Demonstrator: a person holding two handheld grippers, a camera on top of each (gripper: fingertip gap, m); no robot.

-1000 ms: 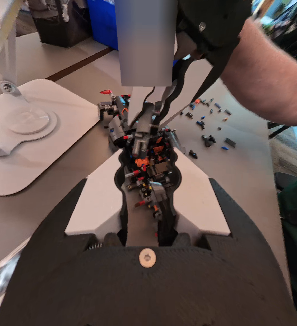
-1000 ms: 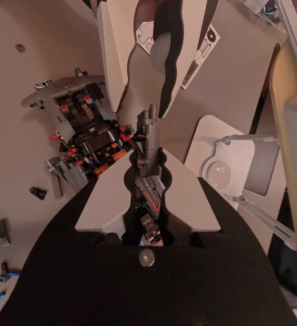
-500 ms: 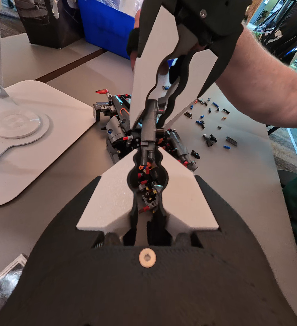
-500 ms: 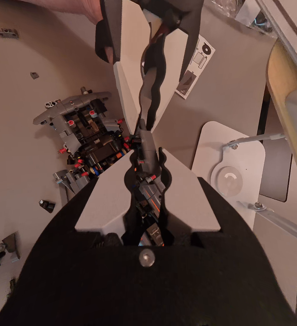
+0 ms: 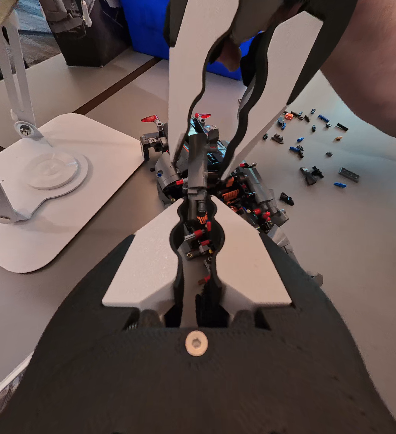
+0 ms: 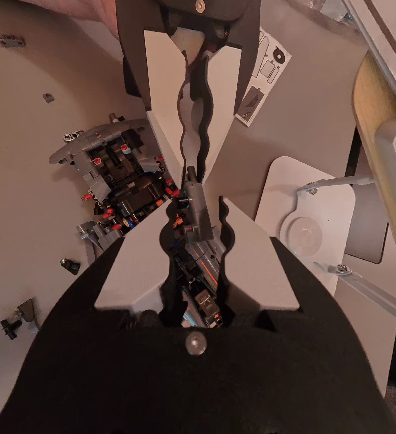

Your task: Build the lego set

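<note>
A dark grey lego sub-assembly (image 5: 197,162) hangs in the air between both grippers, above the large grey and black lego model (image 5: 246,187) on the table. My left gripper (image 5: 199,199) is shut on its near end. My right gripper (image 5: 199,170) comes down from above with its fingers spread on both sides of the piece, apart from it. In the right wrist view my right gripper (image 6: 197,202) is open around the sub-assembly (image 6: 198,211), and the left gripper (image 6: 192,182) pinches its far end. The model (image 6: 121,183) lies to the left below.
Several small loose pieces (image 5: 310,173) lie scattered on the table to the right of the model. A white stand base (image 5: 51,187) sits to the left, also in the right wrist view (image 6: 305,211). A sticker sheet (image 6: 263,77) lies beyond. A blue bin (image 5: 150,30) stands at the back. Only a small space, under 4 cm, lies between the two pairs of fingers.
My left gripper moved in and shut on the end of the grey sub-assembly. My right gripper, shut on it before, has opened and let go.
</note>
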